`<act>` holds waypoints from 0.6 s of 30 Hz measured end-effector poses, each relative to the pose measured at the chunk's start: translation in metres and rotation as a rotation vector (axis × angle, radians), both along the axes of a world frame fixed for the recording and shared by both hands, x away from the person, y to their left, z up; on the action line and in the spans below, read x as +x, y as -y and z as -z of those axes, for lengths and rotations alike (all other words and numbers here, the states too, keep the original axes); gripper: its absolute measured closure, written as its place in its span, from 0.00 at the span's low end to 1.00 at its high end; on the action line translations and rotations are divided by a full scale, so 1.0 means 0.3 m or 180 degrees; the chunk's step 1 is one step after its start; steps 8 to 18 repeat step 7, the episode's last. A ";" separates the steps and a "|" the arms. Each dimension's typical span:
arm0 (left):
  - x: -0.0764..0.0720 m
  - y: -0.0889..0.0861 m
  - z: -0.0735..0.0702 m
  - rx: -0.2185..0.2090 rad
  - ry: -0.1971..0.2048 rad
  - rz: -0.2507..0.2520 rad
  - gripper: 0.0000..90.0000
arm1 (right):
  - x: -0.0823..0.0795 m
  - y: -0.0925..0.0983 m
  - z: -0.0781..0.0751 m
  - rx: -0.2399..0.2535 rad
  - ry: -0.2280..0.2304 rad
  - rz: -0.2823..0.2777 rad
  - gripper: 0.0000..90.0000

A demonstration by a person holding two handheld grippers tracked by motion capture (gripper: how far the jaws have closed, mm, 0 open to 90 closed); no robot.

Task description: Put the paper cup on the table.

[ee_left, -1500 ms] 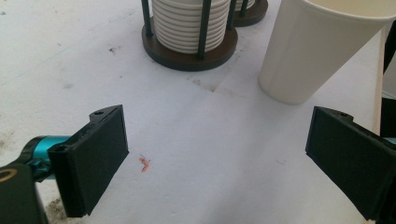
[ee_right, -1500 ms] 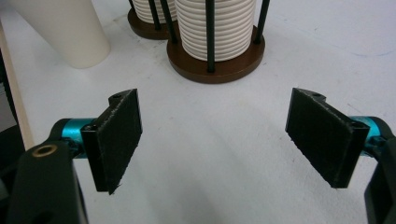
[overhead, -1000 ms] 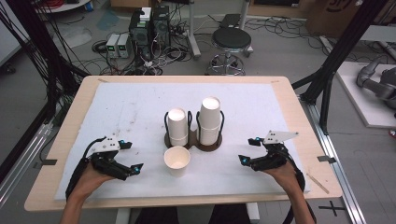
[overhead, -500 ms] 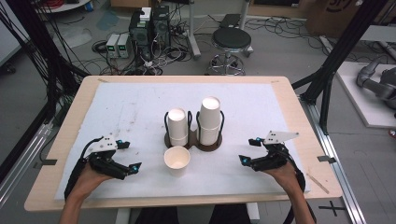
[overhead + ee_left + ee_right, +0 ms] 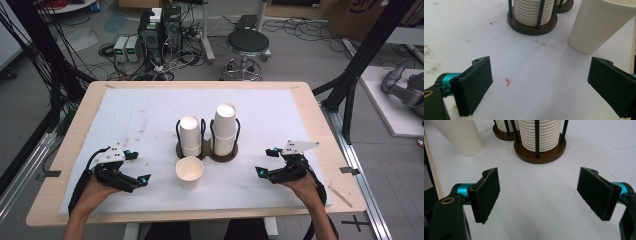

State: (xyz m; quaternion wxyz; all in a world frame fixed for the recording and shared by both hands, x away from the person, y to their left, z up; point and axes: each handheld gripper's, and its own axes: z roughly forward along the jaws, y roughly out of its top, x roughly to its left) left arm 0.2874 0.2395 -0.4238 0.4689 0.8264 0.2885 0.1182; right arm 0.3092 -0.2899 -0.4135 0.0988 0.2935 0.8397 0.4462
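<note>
The loose paper cup stands upright on the desk, between my two tools and just in front of the two cup stacks in their holders. My left tool rests off to its side, jaws wide apart, nothing in them; my right tool likewise. I reckon I'm poised before the grab: next, one tool slides in and closes gently round the cup wall.
</note>
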 end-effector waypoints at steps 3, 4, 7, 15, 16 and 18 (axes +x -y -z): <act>0.002 0.001 0.002 0.0028 -0.0004 0.0020 0.06 | 0.000 -0.001 0.000 0.0001 0.0002 -0.0004 0.21; 0.003 0.001 0.002 0.0033 -0.0006 0.0020 0.06 | 0.000 0.000 0.000 -0.0001 -0.0001 -0.0005 0.21; 0.003 0.001 0.002 0.0029 -0.0004 0.0017 0.06 | 0.000 0.002 -0.002 0.0006 0.0001 0.0003 0.21; 0.003 0.001 0.002 0.0029 -0.0004 0.0017 0.06 | 0.000 0.002 -0.002 0.0006 0.0001 0.0003 0.21; 0.003 0.001 0.002 0.0029 -0.0004 0.0017 0.06 | 0.000 0.002 -0.002 0.0006 0.0001 0.0003 0.21; 0.003 0.001 0.002 0.0029 -0.0004 0.0017 0.06 | 0.000 0.002 -0.002 0.0006 0.0001 0.0003 0.21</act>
